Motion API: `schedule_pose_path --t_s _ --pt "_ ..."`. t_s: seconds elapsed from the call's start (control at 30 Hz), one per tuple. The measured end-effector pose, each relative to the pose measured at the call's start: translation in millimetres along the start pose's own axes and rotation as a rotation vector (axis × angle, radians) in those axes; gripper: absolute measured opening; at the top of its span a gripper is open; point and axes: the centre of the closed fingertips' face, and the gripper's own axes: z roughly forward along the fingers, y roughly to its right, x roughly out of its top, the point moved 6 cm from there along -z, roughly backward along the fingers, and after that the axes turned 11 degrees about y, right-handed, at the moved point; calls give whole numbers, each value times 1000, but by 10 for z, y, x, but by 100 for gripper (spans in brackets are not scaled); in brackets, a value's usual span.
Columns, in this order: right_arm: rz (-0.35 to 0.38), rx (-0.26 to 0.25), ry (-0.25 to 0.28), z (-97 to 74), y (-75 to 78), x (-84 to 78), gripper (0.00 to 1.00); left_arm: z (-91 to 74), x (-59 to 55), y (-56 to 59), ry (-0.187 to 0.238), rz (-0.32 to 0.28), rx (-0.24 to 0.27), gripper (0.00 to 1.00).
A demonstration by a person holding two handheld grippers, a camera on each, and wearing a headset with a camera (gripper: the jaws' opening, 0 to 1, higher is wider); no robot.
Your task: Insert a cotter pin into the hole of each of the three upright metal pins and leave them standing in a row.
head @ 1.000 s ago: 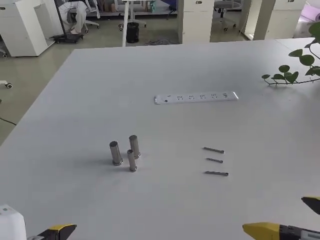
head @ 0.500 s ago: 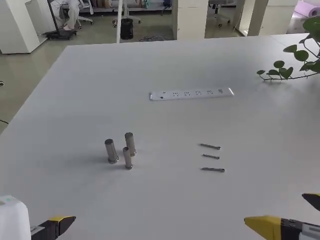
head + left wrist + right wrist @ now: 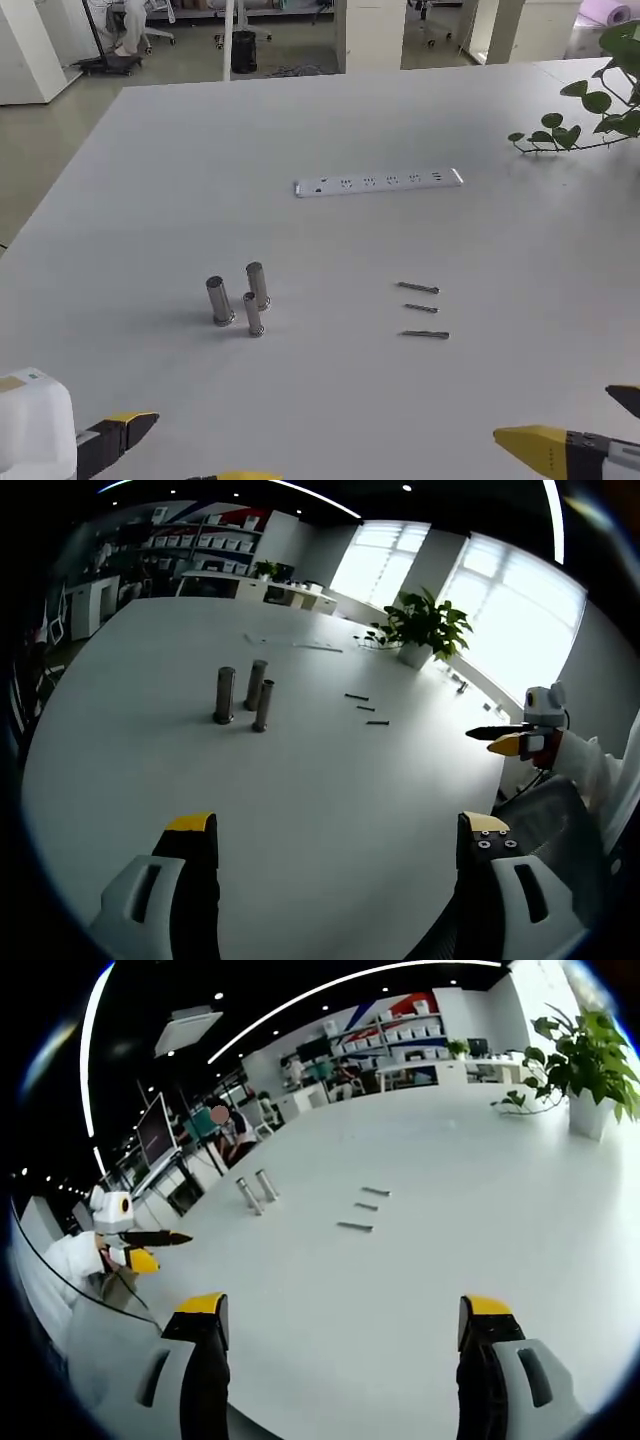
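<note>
My left fingers (image 3: 190, 826) and right fingers (image 3: 203, 1307) are both spread wide with nothing between them. They hover low at the near edge of the bench (image 3: 330, 400), one to each side and well apart from the work. The three pins (image 3: 257, 286) stand upright in a tight cluster on my left, not in a row; I cannot tell whether they touch. The three cotter pins (image 3: 421, 308) lie flat to their right, one behind another with gaps between, which I judge leaves room to pinch one alone. None is in a hole yet. Being wide open suits a first reach: probably right for a cotter pin, left to steady a pin.
</note>
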Motion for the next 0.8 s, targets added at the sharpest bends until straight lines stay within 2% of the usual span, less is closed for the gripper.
schedule_pose_path --t_s 0.13,0.2,0.27,0.33,0.4,0.5,0.57,0.67,0.7,0.73,0.8 --pt "-2 4 0 2 -1 -2 93 58 45 -26 -11 14 -13 99" --pt "-17 10 -2 2 -18 -12 93 90 101 -16 20 1 -22 99" --pt "-21 9 -7 6 -21 -24 93 118 141 -22 30 7 -27 99" --pt "-9 12 -7 16 -22 -40 93 167 236 -46 81 12 -14 99" --pt "-2 16 -4 23 -27 -56 92 206 329 -58 114 24 -13 99" --pt "10 20 -5 38 -43 -75 91 270 414 -69 111 53 -23 87" --pt "11 22 -8 44 -51 -82 91 323 459 -84 114 71 -24 90" --pt "12 25 -12 50 -59 -87 91 418 512 -103 103 104 -44 85" --pt "11 26 -11 49 -62 -88 91 430 516 -105 100 106 -48 83" --pt "9 28 -9 51 -64 -90 90 483 516 -102 84 116 -75 82" --pt "-3 38 -10 56 -77 -105 89 535 523 -116 77 130 -81 82"
